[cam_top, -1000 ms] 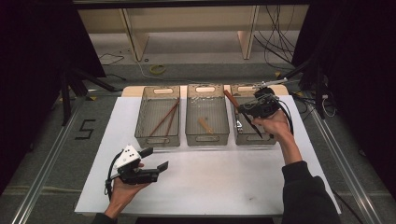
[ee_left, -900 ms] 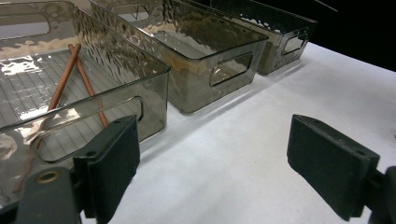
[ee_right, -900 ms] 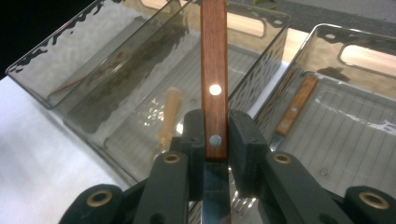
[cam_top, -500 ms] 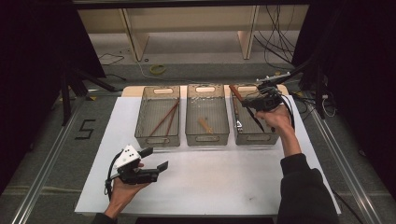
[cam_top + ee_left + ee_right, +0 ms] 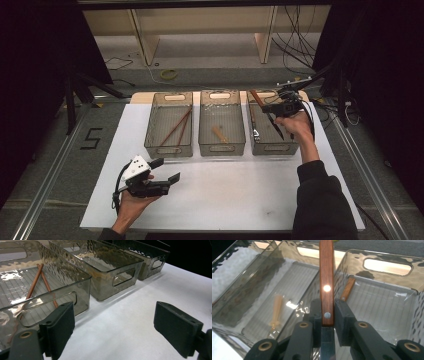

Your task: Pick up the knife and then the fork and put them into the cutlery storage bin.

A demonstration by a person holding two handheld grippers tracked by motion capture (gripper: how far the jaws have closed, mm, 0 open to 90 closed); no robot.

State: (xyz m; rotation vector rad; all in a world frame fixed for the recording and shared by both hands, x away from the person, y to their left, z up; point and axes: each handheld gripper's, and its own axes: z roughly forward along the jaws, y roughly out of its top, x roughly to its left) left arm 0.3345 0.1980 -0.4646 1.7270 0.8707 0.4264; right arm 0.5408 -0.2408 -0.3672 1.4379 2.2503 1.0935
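White tabletop lay under three clear bins. Above the right bin [image 5: 272,125], the knife [image 5: 326,287] was held in the right gripper [image 5: 327,312], jaws clamped on the wooden handle by its lower rivet. It looked stiff, fairly light, blade-heavy and smooth, so a grip on the riveted handle suited best. The left gripper [image 5: 125,332] hovered wide open and empty near the left bin [image 5: 37,290].

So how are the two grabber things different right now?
The left gripper has its jaws wide open with nothing between them; the right gripper is shut on a wooden-handled knife. The left one sits low over the white table; the right one is held above the right-hand bin. Both have black jaws.
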